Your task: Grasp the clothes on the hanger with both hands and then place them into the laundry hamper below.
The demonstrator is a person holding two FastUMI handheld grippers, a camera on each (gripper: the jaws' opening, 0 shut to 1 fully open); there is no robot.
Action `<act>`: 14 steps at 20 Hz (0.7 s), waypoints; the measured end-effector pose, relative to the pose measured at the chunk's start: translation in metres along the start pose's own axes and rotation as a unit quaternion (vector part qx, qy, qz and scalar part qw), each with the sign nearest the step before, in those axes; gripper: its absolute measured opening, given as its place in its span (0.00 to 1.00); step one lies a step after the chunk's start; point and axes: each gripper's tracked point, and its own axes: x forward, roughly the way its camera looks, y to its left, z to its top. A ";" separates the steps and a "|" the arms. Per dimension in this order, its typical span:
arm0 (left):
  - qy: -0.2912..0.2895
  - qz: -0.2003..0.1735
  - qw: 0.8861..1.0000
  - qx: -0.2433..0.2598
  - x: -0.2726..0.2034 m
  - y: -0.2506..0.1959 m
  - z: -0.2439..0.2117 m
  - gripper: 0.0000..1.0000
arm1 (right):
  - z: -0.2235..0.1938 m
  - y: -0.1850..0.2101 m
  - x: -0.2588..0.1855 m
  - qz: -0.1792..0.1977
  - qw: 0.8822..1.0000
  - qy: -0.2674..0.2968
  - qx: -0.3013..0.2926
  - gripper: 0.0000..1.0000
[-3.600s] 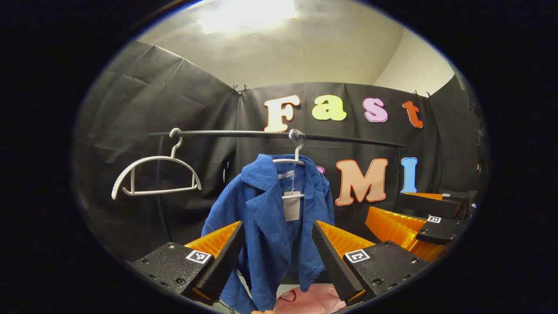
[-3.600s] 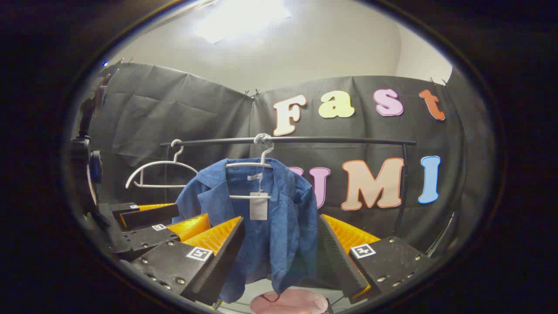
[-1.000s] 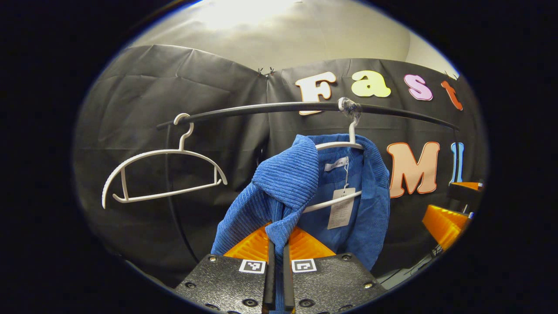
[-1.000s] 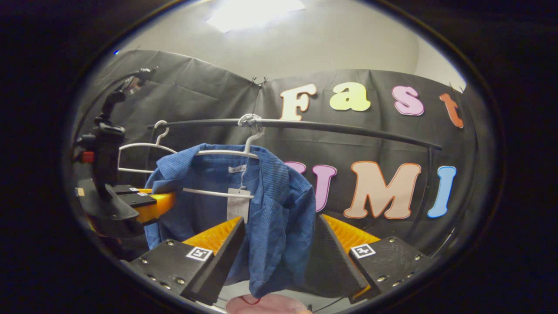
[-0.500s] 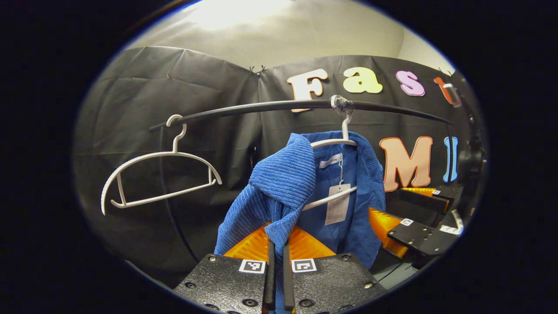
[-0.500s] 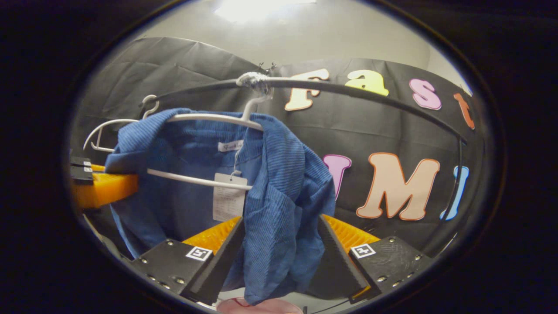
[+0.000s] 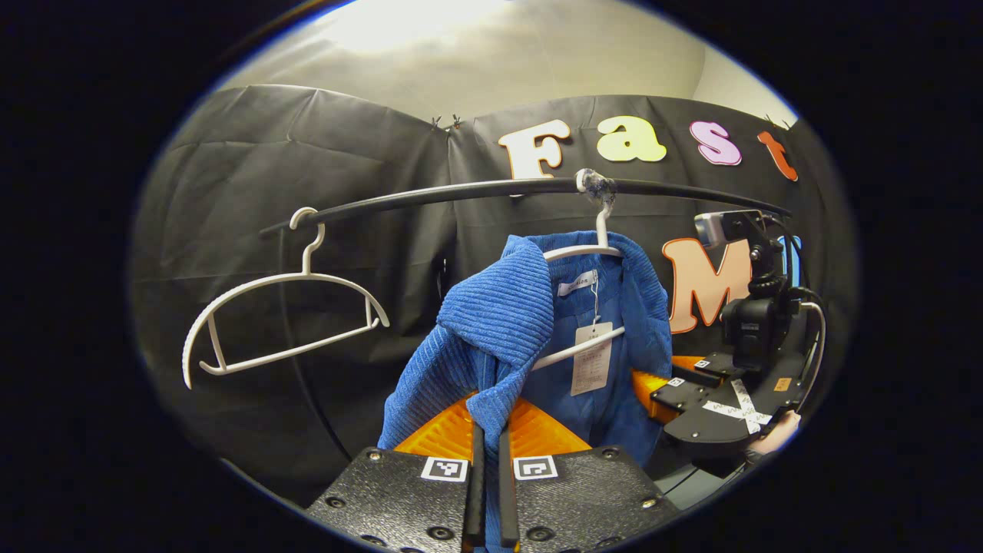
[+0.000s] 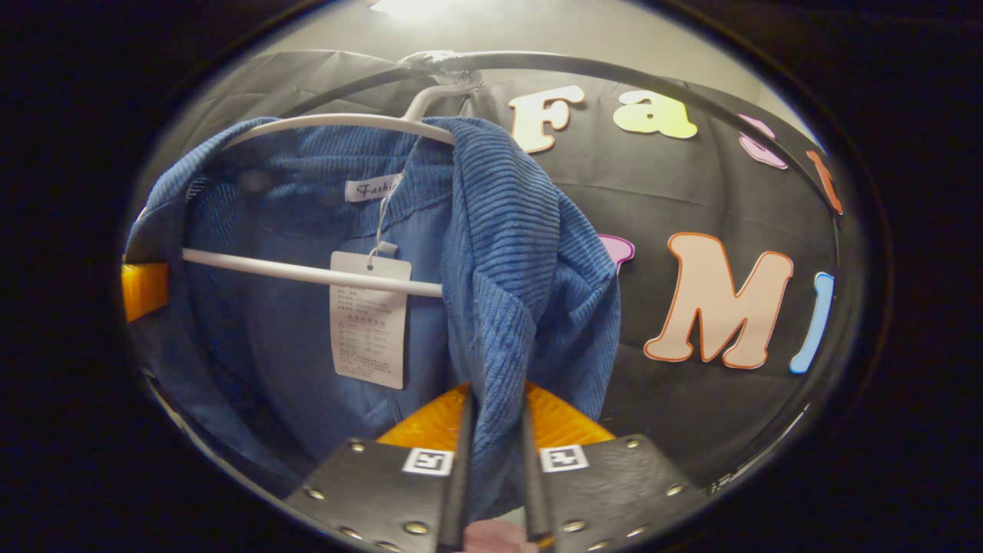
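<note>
A blue corduroy jacket (image 7: 503, 307) hangs on a white hanger (image 7: 581, 251) from a black rail (image 7: 430, 193). In the left gripper view my left gripper (image 7: 489, 430) is shut on the jacket's front edge below the collar. The right gripper (image 7: 649, 382) shows at that view's right against the jacket's other side, with a hand (image 7: 774, 432) behind it. In the right gripper view my right gripper (image 8: 495, 411) is shut on the jacket's (image 8: 507, 246) other front edge. A paper tag (image 8: 369, 319) hangs over the hanger's crossbar (image 8: 269, 267). An orange finger of the left gripper (image 8: 144, 290) shows at the left.
An empty white hanger (image 7: 284, 307) hangs on the rail's left end, beside the rail's upright post (image 7: 296, 369). A pink patch (image 8: 495, 531), perhaps the hamper, shows low between the right gripper's pads. Black cloth walls stand close behind the rail.
My right gripper has moved in to the jacket and shut on its front edge; half a second ago it stood open around it. The left gripper stays shut on the other edge.
</note>
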 end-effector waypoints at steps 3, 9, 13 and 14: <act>0.013 -0.028 1.000 0.002 -0.002 -0.004 0.002 0.07 | 0.003 -0.013 -0.001 -0.023 1.000 0.007 0.000 0.04; 0.041 -0.078 0.996 -0.023 -0.017 0.000 0.015 0.08 | 0.019 -0.051 -0.002 -0.062 0.998 -0.009 0.004 0.04; 0.049 -0.115 0.992 -0.010 -0.031 0.001 0.024 0.08 | 0.036 -0.078 -0.003 -0.086 0.996 -0.028 -0.002 0.02; 0.050 -0.121 0.991 -0.008 -0.033 0.003 0.027 0.07 | 0.039 -0.085 -0.003 -0.091 0.995 -0.032 0.001 0.04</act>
